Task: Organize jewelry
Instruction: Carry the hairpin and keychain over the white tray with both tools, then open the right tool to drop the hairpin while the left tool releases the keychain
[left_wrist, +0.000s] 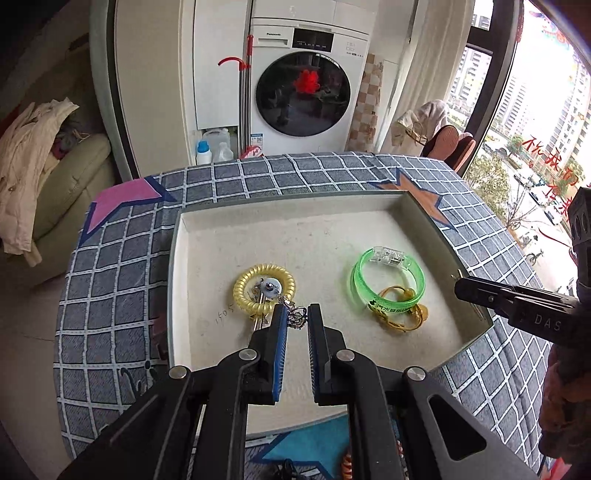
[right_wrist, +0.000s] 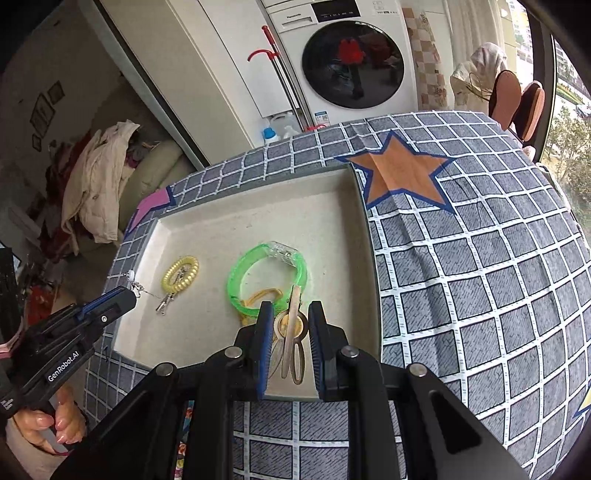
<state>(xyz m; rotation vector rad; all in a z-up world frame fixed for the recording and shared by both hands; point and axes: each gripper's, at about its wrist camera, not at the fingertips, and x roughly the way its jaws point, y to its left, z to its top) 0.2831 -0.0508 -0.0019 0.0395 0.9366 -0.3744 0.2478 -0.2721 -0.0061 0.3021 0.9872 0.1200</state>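
Observation:
A shallow white tray (left_wrist: 295, 221) (right_wrist: 258, 221) lies on the checked cloth. In it lie a yellow coil bracelet (left_wrist: 243, 291) (right_wrist: 181, 273), a green translucent bangle (left_wrist: 388, 284) (right_wrist: 266, 273) and gold jewelry (left_wrist: 402, 317) under the bangle. My left gripper (left_wrist: 297, 314) (right_wrist: 127, 295) is narrowly open around a silver chain (left_wrist: 295, 317) (right_wrist: 147, 293) with a white disc (left_wrist: 271, 288). My right gripper (right_wrist: 290, 314) (left_wrist: 460, 288) is partly open around a metal hair clip (right_wrist: 291, 332) at the tray's near right.
The table carries a grey checked cloth (right_wrist: 480, 295) with an orange star (right_wrist: 399, 173) and a pink patch (left_wrist: 122, 203). Behind stand a washing machine (left_wrist: 306, 92), a red-handled mop (left_wrist: 243, 96), bottles (left_wrist: 205, 151), and a sofa with clothes (left_wrist: 44, 155).

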